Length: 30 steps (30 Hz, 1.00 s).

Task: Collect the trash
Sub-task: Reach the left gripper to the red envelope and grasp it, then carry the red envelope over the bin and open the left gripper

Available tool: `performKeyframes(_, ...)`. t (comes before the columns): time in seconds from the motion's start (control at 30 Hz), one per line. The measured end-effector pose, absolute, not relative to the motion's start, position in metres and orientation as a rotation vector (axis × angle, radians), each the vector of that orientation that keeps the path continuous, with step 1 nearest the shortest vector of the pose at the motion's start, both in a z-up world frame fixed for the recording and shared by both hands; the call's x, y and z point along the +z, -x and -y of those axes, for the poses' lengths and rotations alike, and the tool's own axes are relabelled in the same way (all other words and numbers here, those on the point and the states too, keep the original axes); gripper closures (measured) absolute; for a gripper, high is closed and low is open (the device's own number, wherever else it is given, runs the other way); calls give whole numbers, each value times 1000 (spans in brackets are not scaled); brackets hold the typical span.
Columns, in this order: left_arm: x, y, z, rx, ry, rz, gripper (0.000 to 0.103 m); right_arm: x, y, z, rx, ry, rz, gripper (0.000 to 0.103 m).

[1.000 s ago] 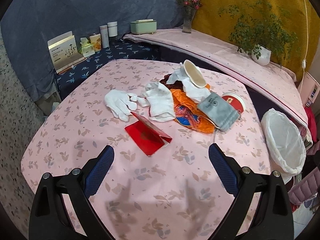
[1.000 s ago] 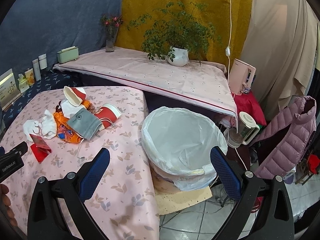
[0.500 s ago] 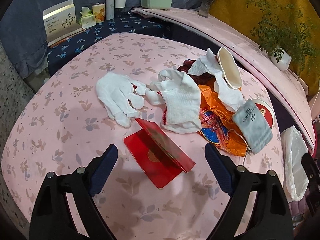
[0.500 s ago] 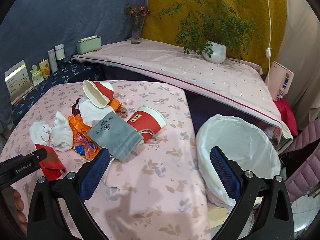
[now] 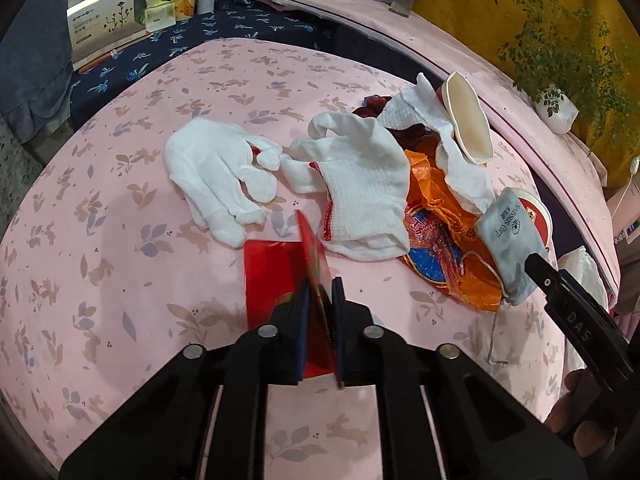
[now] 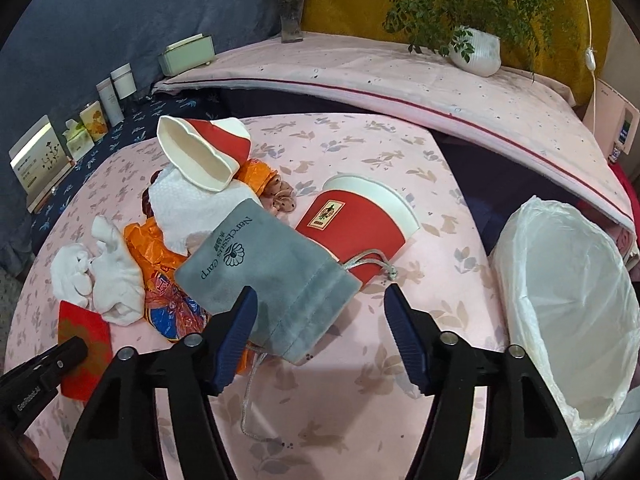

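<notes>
My left gripper is shut on the raised flap of a red envelope lying on the pink table; the envelope also shows in the right wrist view. My right gripper is open just above the near end of a grey drawstring pouch, beside a red paper cup on its side. Two white gloves, an orange wrapper, a paper towel and a crushed cup lie in a pile. A white-lined bin stands right of the table.
Boxes and bottles stand on the blue cloth behind the table. A pink-covered ledge holds a flower vase, a green box and a potted plant. The table's right edge borders the bin.
My left gripper came down and shut on the red envelope's flap. My right gripper swung left from the bin and moved in over the grey pouch, narrowing somewhat.
</notes>
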State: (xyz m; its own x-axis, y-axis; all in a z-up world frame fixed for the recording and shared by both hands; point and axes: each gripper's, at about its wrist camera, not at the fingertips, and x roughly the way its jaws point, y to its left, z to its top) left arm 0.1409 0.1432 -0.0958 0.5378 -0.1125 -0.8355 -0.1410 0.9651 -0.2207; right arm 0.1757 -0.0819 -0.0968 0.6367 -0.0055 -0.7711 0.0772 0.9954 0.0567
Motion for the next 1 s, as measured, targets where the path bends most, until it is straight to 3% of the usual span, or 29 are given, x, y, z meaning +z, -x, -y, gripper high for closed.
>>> performKeyframes(0.03, -95, -140, -143, 11, 278, -1008, 99, -100, -177, 81, -34, -93, -889, 59)
performKeyframes(0.23, -87, -134, -138, -16, 270, -994, 100, -106, -177, 82, 17, -133, -909, 98)
performKeyframes(0.67, -22, -125, -88, -197, 227, -881, 101, -31, -141, 121, -12, -153, -748, 100)
performKeyframes(1.0, 21, -130, -3, -429, 184, -825, 100, 2, -107, 202, -165, -186, -666, 101)
